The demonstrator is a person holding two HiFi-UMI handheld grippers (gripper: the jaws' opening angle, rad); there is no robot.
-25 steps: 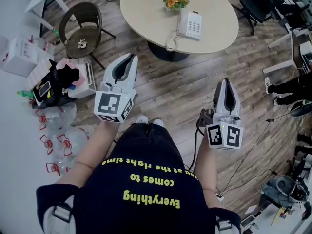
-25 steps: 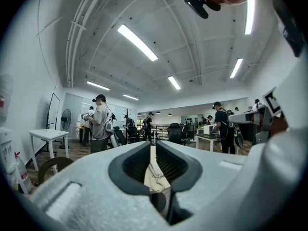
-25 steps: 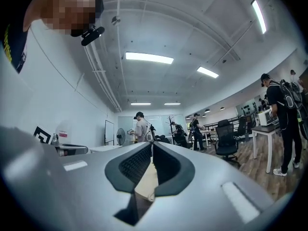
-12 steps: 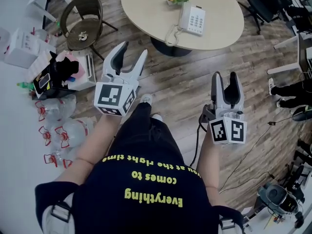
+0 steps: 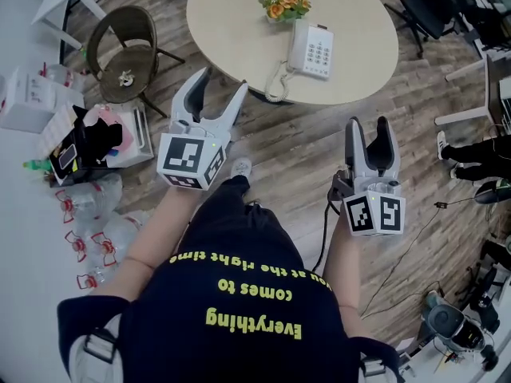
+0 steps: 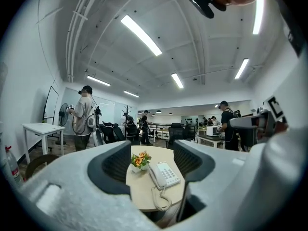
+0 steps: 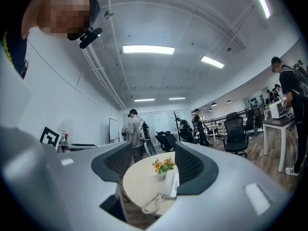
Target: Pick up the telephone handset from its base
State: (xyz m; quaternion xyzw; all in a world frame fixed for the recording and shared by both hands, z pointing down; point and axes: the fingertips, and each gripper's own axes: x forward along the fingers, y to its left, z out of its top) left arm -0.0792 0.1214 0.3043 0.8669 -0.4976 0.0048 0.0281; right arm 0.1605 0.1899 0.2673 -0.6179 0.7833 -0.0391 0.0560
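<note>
Opening empty, left gripper, right gripper point level

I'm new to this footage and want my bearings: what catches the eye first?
The left gripper and right gripper reach forward over the wood floor; their jaws have just been opening, with nothing between them. Ahead stands a round beige table bearing a white telephone, its handset on the base, beside orange flowers.

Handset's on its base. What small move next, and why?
Probably bring both grippers forward to the table: the handset lies well beyond the left gripper and right gripper, whose jaws have just been opening, nothing between them.
</note>
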